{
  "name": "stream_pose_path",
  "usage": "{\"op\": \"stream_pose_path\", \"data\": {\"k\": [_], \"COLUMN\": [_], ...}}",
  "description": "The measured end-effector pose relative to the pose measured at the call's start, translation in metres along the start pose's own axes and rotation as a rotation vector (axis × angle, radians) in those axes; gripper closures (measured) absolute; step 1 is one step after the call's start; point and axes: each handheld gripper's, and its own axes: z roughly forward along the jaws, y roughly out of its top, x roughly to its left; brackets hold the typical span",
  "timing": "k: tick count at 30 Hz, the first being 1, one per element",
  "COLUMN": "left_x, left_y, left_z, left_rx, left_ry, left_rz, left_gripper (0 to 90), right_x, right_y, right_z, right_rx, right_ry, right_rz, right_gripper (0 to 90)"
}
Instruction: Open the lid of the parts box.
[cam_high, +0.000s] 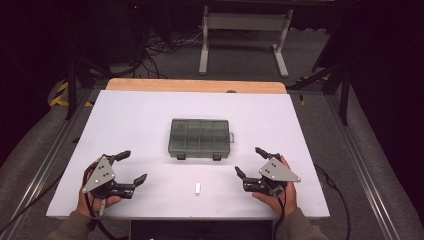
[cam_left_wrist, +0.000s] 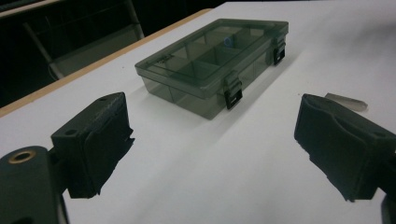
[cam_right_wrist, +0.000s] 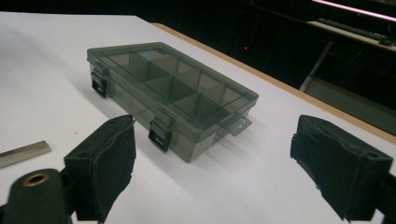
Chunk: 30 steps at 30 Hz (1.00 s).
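Observation:
A smoky translucent compartment box (cam_high: 200, 138) lies shut in the middle of the white table (cam_high: 150, 110), its two black latches facing the person. The left gripper view shows this box (cam_left_wrist: 212, 60), and the right gripper view shows the box (cam_right_wrist: 173, 93) too. A small white cylinder (cam_high: 198, 189) lies near the front edge, between the grippers. My left gripper (cam_high: 134, 166) rests at the front left, open and holding nothing. My right gripper (cam_high: 248, 161) rests at the front right, open as well. A pale flat piece (cam_left_wrist: 345, 101) lies beyond the left gripper's right jaw, and the pale piece (cam_right_wrist: 24, 153) appears left of the right gripper's jaws.
The table has a wooden far edge (cam_high: 196, 85). Behind it stand a white metal frame (cam_high: 245, 30) and cables on the dark floor. Metal rails (cam_high: 360, 165) run along both sides of the table.

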Motion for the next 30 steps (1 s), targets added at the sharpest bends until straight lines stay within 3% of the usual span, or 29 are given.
{"op": "stream_pose_path", "data": {"k": [15, 20, 22, 30], "left_x": [0.004, 0.008, 0.012, 0.028], "left_y": [-0.004, -0.002, -0.002, 0.008], "left_z": [0.003, 0.017, 0.024, 0.052], "left_rx": [0.019, 0.069, 0.084, 0.097], "left_ry": [-0.029, -0.047, -0.052, -0.046], "left_rz": [-0.027, -0.004, -0.013, -0.009], "left_gripper": [10.5, 10.2, 10.2, 10.5], "right_x": [-0.007, -0.017, -0.021, -0.028], "right_y": [-0.006, -0.009, -0.008, -0.007], "right_z": [0.004, 0.013, 0.017, 0.03], "right_rx": [0.038, 0.052, 0.048, 0.073], "right_ry": [0.001, 0.007, 0.006, 0.02], "right_rz": [0.037, 0.057, 0.067, 0.084], "right_gripper": [13.3, 13.3, 13.8, 13.8]}}
